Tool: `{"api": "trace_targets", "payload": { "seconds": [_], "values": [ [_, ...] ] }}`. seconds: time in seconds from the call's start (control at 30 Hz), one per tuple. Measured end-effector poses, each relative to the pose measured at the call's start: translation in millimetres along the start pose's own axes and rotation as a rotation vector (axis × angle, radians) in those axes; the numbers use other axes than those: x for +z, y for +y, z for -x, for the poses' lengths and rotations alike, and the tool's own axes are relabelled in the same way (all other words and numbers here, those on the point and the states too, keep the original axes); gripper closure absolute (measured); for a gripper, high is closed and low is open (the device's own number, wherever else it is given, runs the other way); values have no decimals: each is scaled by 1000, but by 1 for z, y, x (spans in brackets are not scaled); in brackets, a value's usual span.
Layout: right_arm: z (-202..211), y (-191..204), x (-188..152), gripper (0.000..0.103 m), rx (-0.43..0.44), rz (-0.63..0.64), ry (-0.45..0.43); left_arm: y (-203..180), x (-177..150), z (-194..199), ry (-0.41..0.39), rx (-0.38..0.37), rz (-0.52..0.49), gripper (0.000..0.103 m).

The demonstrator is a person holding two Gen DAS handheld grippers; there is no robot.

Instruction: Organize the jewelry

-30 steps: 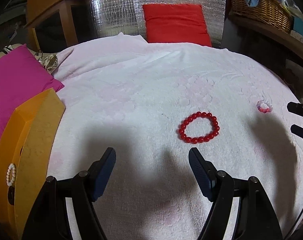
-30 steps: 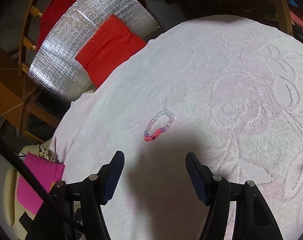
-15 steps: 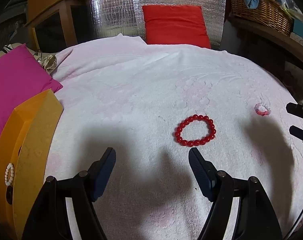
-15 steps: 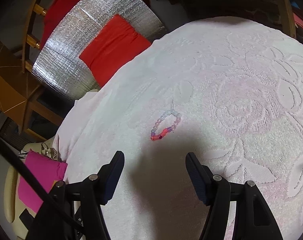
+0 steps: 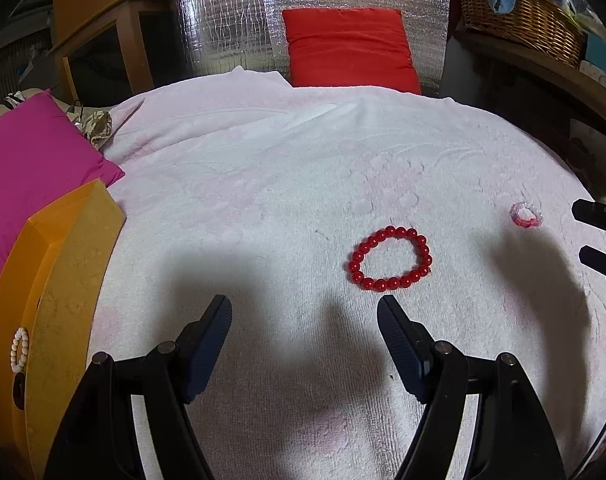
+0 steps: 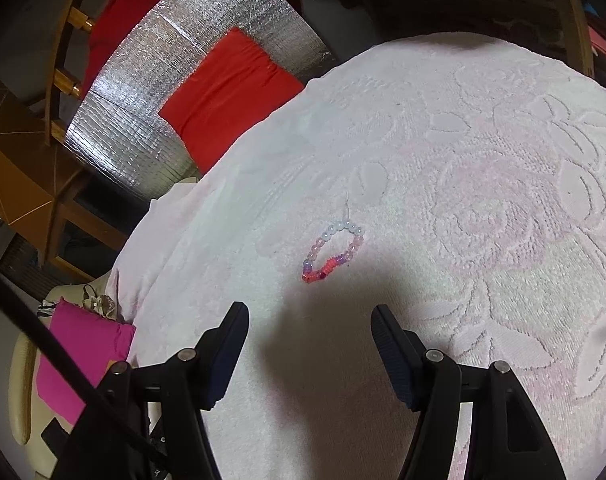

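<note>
A red bead bracelet point(image 5: 391, 259) lies on the white towel point(image 5: 287, 168), just ahead and to the right of my left gripper point(image 5: 303, 306), which is open with nothing between its fingers. A small pink, white and purple bead bracelet point(image 6: 334, 252) lies just ahead of my right gripper point(image 6: 310, 312), also open with nothing in it. In the left wrist view that small bracelet point(image 5: 526, 215) sits at the right, beside the right gripper point(image 5: 579, 232). An orange box point(image 5: 63, 280) at the left edge holds a white bead bracelet point(image 5: 19, 350).
A magenta cushion point(image 5: 35, 152) lies behind the orange box. A red cushion point(image 5: 349, 48) leans on a silver foil panel point(image 5: 223, 20) at the back. A wicker basket point(image 5: 519, 16) stands on a shelf at the back right. The towel point(image 6: 483, 200) has a raised flower pattern.
Both views have drifted only slightly. The bracelets lie where they were, and both grippers stay open at the same width.
</note>
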State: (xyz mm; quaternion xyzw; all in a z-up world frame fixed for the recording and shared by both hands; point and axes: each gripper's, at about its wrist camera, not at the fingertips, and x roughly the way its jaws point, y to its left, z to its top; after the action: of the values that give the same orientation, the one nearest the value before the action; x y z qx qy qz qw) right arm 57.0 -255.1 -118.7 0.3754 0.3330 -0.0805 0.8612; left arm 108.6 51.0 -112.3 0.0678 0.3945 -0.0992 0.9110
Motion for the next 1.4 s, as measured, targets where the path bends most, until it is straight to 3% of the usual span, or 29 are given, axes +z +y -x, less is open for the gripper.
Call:
{"api": "trace_targets", "payload": {
  "seconds": [0.5,0.8,1.17,1.4],
  "values": [
    [-16,-1,13,35,-32,43,-8,-3,-1,-6,15,12,-15,27],
    [-23,-3,20,35,-10,55,-5,-5,-3,-11,30,14,-24,27],
    [-46,-26,37,40,30,-52,13,0,-3,-20,62,15,-14,27],
    [-65,-6,39,40,-33,21,21,1,-5,-24,76,19,-20,27]
  ]
}}
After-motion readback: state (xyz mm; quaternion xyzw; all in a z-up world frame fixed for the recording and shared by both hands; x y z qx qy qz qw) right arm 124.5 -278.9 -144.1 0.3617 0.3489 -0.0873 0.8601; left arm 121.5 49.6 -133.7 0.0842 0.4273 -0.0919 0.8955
